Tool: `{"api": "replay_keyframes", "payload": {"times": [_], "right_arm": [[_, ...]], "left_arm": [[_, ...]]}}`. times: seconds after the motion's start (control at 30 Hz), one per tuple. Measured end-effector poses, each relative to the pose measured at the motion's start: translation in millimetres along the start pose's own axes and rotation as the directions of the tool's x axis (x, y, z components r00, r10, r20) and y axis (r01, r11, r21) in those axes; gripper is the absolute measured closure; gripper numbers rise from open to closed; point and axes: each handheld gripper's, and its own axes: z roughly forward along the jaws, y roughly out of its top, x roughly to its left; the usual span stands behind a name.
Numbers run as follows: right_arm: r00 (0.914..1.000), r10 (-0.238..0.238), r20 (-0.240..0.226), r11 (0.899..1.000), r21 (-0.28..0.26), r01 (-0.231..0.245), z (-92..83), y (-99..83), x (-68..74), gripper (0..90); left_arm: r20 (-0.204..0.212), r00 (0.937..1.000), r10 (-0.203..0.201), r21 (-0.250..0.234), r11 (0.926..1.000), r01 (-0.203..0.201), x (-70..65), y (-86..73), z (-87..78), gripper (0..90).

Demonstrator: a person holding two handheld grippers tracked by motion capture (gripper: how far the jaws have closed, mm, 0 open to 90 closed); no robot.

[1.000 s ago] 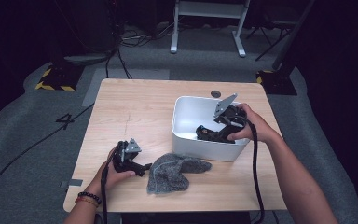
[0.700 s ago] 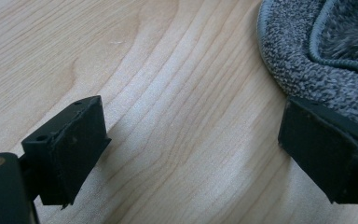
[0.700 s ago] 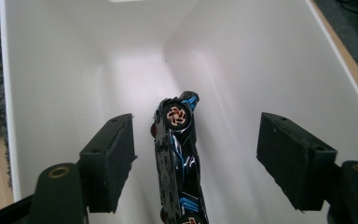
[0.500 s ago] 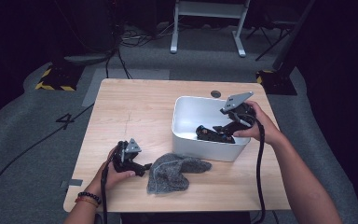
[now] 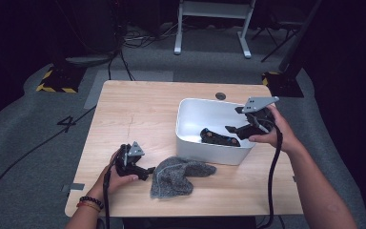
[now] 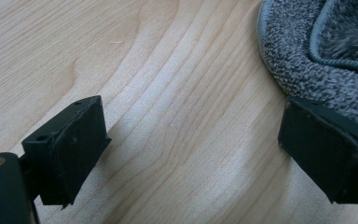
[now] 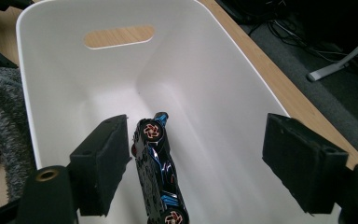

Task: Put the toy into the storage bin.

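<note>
On my wooden desk [image 5: 138,109], a white bin [image 5: 190,126] holds the toy car [image 7: 156,175] on its side: light, rigid, glossy, best pinched across its body. Right gripper [image 7: 193,163] fingers have just opened wide, empty; left gripper [image 6: 193,149] wide beside the grey cloth [image 5: 174,174].

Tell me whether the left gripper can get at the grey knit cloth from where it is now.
Probably yes. The left gripper lies on the table with jaws open, and the grey knit cloth sits right beside one jaw, its edge seemingly at that pad; nothing stands between them.
</note>
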Motion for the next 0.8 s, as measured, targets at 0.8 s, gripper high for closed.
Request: {"api": "replay_keyframes", "payload": {"times": [0.8], "right_arm": [[0.9985, -0.018, 0.052, 0.996, -0.091, 0.022, -45.0, -21.1, 20.4, 22.2]], "left_arm": [[-0.001, 1.0000, 0.000, 0.000, 1.0000, 0.000, -0.1, 0.0, 0.0, 8.3]]}}
